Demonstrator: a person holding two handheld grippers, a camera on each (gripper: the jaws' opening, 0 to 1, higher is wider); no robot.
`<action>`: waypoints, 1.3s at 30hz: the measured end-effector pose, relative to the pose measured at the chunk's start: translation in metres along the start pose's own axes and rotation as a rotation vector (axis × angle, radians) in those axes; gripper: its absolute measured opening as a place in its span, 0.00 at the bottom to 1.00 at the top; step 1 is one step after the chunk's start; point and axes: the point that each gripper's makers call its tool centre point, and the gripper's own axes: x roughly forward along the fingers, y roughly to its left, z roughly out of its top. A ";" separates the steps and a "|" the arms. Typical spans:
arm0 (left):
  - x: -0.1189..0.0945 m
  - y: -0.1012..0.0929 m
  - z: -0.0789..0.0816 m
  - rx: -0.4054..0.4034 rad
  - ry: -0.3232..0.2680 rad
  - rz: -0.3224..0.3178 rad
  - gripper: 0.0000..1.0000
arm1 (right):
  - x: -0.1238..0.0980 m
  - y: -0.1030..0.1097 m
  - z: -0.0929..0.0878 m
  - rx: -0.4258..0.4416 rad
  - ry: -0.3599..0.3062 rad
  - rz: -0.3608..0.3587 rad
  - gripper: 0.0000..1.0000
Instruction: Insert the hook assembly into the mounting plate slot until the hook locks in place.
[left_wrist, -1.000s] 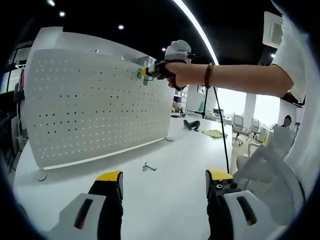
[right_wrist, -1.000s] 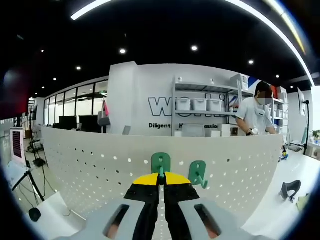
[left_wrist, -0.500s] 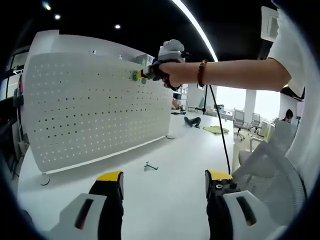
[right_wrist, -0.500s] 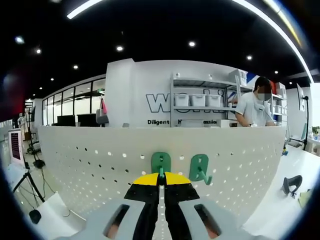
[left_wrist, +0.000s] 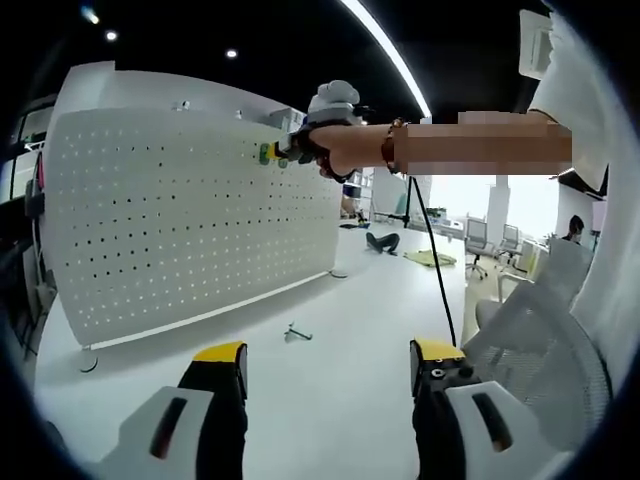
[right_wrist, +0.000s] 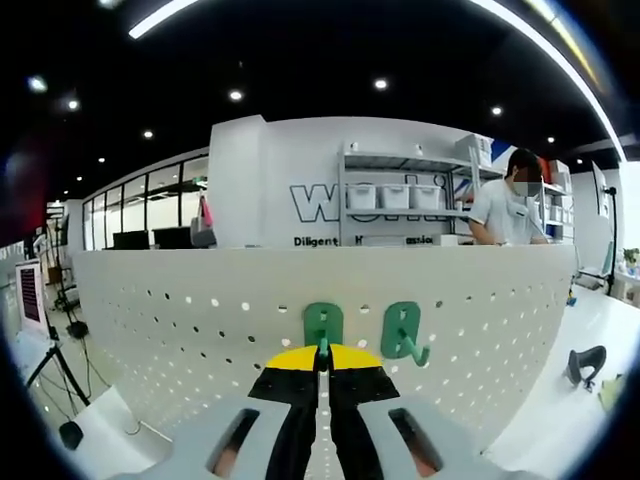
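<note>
Readable text is on the back wall in the right gripper view: large dark letters starting "wo", cut off by the shelf in front. Below that, a smaller line starts "Diligent"; the rest is too blurred to read. No legible text in the left gripper view.

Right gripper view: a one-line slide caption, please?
Right gripper shut on green hook against white pegboard, second hook mounted beside it.

Right tongs against white pegboard, upper edge.
</note>
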 end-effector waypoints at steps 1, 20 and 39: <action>0.000 -0.001 0.000 -0.002 0.002 -0.002 0.68 | 0.000 0.000 0.001 -0.016 -0.001 0.002 0.01; 0.006 0.006 0.007 -0.021 -0.004 0.001 0.65 | -0.020 0.002 -0.014 -0.016 0.019 0.072 0.08; 0.011 0.010 -0.007 -0.018 0.063 0.027 0.63 | -0.046 0.010 -0.060 0.031 0.060 0.154 0.08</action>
